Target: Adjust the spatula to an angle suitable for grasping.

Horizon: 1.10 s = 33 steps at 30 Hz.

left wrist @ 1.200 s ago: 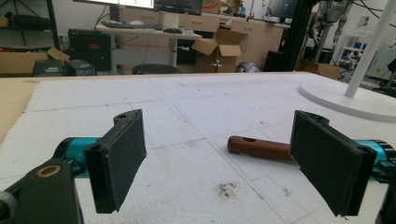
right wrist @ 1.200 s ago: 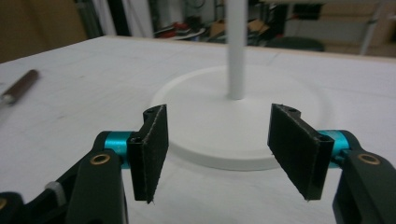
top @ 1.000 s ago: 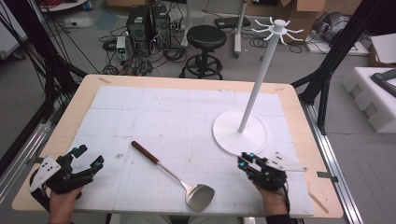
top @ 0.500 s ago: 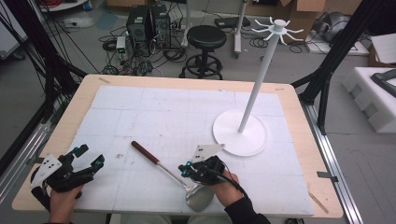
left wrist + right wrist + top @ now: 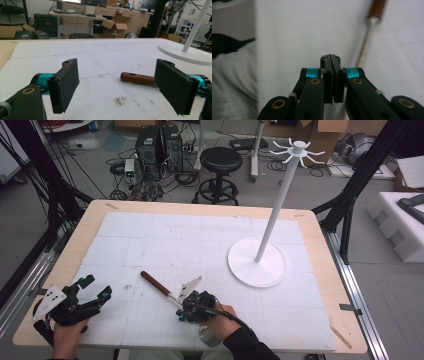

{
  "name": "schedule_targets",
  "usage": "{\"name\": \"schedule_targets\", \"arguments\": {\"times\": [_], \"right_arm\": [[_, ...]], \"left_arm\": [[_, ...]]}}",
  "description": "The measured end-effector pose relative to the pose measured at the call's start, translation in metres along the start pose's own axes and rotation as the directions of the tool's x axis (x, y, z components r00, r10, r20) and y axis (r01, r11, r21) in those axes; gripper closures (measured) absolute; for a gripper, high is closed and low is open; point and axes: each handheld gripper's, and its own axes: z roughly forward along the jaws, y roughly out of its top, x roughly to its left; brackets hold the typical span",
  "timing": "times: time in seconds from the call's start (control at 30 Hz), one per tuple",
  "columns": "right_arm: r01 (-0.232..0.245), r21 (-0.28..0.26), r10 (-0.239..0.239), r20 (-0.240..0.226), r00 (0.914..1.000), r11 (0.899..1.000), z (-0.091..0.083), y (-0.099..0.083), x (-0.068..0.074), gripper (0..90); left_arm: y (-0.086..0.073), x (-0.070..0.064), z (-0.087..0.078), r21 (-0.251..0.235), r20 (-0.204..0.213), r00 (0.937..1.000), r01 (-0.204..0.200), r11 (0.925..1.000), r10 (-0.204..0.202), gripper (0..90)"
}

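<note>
- The right gripper (image 5: 186, 312) sits near the table's front edge with its two black jaws pressed flat together, nothing between them, as the right gripper view (image 5: 333, 60) shows.
- Just beside its closed tips runs the spatula's (image 5: 165, 290) thin metal shaft (image 5: 365, 47), slightly blurred, with the brown wooden handle (image 5: 377, 7) farther out beyond the tips.
- In the high view the hand and gripper cover the middle of the spatula; its round, shiny metal blade (image 5: 207, 337) shows behind the wrist, at the front edge of the table.
- A grey three-cornered plate (image 5: 190, 285) stands up on top of the right gripper.
- The left gripper (image 5: 92, 287), well apart from the right one toward the left front corner, holds its jaws spread wide and empty; their pads (image 5: 66, 82) are flat, dark and matte.
- Between those open jaws, farther off, the rounded end of the wooden handle (image 5: 136, 78) lies on the white foam board (image 5: 200, 245), whose surface is scuffed and scored in squares.
- Beyond the right gripper, a white stand (image 5: 260, 265) with a round flat base, a slim upright pole and curved hooks at its top rests on the board.
- The board lies on a pale wooden table (image 5: 320, 235).
</note>
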Motion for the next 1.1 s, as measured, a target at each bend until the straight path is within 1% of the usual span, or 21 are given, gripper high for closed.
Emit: {"name": "schedule_targets", "arguments": {"times": [0.03, 0.1, 0.2, 0.3, 0.33, 0.37, 0.4, 0.47, 0.5, 0.53, 0.63, 0.73, 0.77, 0.83, 0.87, 0.93, 0.97, 1.0, 1.03, 1.07, 1.1], "right_arm": [[-0.005, 0.009, 0.005, 0.022, 0.9998, 1.0, 0.0, -0.001, -0.003, 89.3], [-0.026, 0.006, 0.026, 0.018, 0.9995, 1.0, -0.001, -0.002, -0.006, 89.3], [-0.033, 0.025, 0.031, 0.066, 0.9973, 0.999, -0.003, -0.004, -0.008, 89.3], [-0.052, 0.03, 0.05, 0.084, 0.9952, 0.998, -0.004, -0.008, -0.011, 89.3], [-0.052, 0.03, 0.05, 0.084, 0.9952, 0.998, -0.004, -0.008, -0.011, 89.3], [-0.056, 0.037, 0.052, 0.094, 0.9942, 0.998, -0.004, -0.009, -0.013, 89.3], [-0.078, 0.024, 0.076, 0.09, 0.993, 0.997, -0.006, -0.013, -0.015, 89.3], [-0.081, 0.022, 0.078, 0.102, 0.9918, 0.997, -0.009, -0.015, -0.018, 89.3], [-0.096, 0.021, 0.093, 0.102, 0.9904, 0.995, -0.01, -0.017, -0.018, 89.3], [-0.101, 0.02, 0.098, 0.102, 0.9899, 0.995, -0.011, -0.018, -0.019, 89.3], [-0.104, 0.017, 0.102, 0.107, 0.9891, 0.994, -0.015, -0.024, -0.021, 89.3], [-0.137, 0.021, 0.133, 0.111, 0.9848, 0.99, -0.02, -0.03, -0.022, 89.3], [-0.139, 0.02, 0.135, 0.113, 0.9843, 0.99, -0.021, -0.032, -0.023, 89.4], [-0.148, 0.022, 0.145, 0.108, 0.9835, 0.989, -0.023, -0.034, -0.023, 89.3], [-0.155, 0.025, 0.152, 0.095, 0.9839, 0.988, -0.026, -0.037, -0.022, 89.3], [-0.154, 0.03, 0.151, 0.086, 0.9847, 0.988, -0.027, -0.039, -0.021, 89.3], [-0.148, 0.025, 0.146, 0.076, 0.9864, 0.989, -0.029, -0.042, -0.02, 89.3], [-0.159, 0.03, 0.156, 0.077, 0.9847, 0.987, -0.031, -0.044, -0.019, 89.3], [-0.159, 0.03, 0.156, 0.077, 0.9847, 0.987, -0.031, -0.044, -0.019, 89.3], [-0.158, 0.03, 0.156, 0.077, 0.9848, 0.987, -0.032, -0.046, -0.019, 89.4], [-0.154, 0.033, 0.15, 0.098, 0.9838, 0.987, -0.036, -0.05, -0.019, 89.3]], "left_arm": [[0.0, 0.0, 0.0, 0.0, 0.0, 1.0, 0.0, 1.0, 0.0, 20.5], [0.0, 0.0, 0.0, 0.0, 0.001, 1.0, -0.001, 1.0, 0.001, 20.5], [0.0, 0.0, 0.0, -0.001, 0.002, 1.0, -0.001, 1.0, 0.001, 20.5], [0.0, 0.0, 0.0, -0.002, 0.002, 1.0, -0.001, 1.0, 0.001, 20.5], [0.0, 0.0, 0.0, -0.002, 0.002, 1.0, -0.001, 1.0, 0.001, 20.5], [0.0, 0.0, 0.0, -0.002, 0.002, 1.0, -0.001, 1.0, 0.001, 20.5], [0.0, 0.0, 0.0, -0.002, 0.002, 1.0, -0.001, 1.0, 0.001, 20.5], [0.0, 0.0, 0.0, -0.002, 0.002, 1.0, -0.001, 1.0, 0.001, 20.5], [0.0, 0.0, 0.0, -0.002, 0.002, 1.0, -0.001, 1.0, 0.001, 20.5], [0.0, 0.0, 0.0, -0.003, 0.002, 1.0, -0.001, 1.0, 0.001, 20.5], [0.0, 0.0, 0.0, -0.003, 0.003, 1.0, -0.002, 1.0, 0.002, 20.5], [0.0, 0.0, 0.0, -0.003, 0.002, 1.0, -0.001, 1.0, 0.001, 20.5], [0.0, 0.0, 0.0, -0.003, 0.003, 1.0, -0.003, 1.0, 0.003, 20.5], [0.0, 0.0, 0.0, -0.001, 0.003, 1.0, -0.004, 1.0, 0.004, 20.5], [0.0, 0.0, 0.0, -0.003, 0.001, 1.0, -0.001, 1.0, 0.001, 20.5], [0.0, 0.0, 0.0, -0.001, 0.002, 1.0, -0.004, 1.0, 0.004, 20.6], [0.0, 0.0, 0.0, -0.001, 0.003, 1.0, -0.005, 1.0, 0.005, 20.7], [0.0, 0.0, 0.0, -0.001, 0.003, 1.0, -0.006, 1.0, 0.006, 20.7], [0.0, 0.0, 0.0, -0.001, 0.003, 1.0, -0.006, 1.0, 0.006, 20.7], [0.0, 0.0, 0.0, -0.001, 0.002, 1.0, -0.007, 1.0, 0.007, 20.7], [0.0, 0.0, 0.0, -0.002, 0.002, 1.0, -0.007, 1.0, 0.007, 20.7]]}}
